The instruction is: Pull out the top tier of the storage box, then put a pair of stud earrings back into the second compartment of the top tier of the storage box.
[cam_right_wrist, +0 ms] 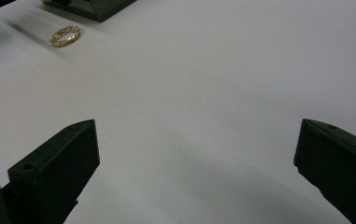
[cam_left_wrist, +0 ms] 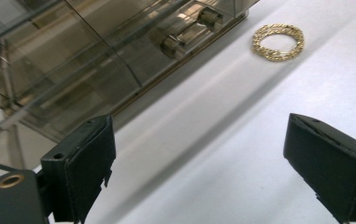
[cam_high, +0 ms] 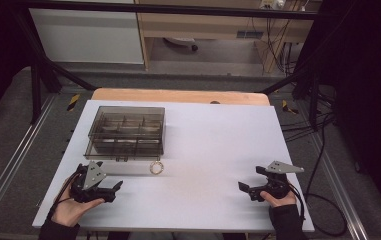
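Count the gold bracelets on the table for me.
1. The bracelet lies flat on the white table, just in front of the closed box, near its right corner. The tinted lid could hide others inside.

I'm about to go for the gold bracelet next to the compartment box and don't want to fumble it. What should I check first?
1. Left hand-held gripper open: ok, jaws stand wide apart.
2. Right hand-held gripper open and holding nothing: ok.
3. Gold bracelet lying free on the white table: ok, nothing on it.
4. Bracelet apart from the clear compartment box: ok, a small gap at the box's front edge.
5. Box lid open for dropping it in: cannot tell.
6. Path from left hand-held gripper to bracelet: ok.
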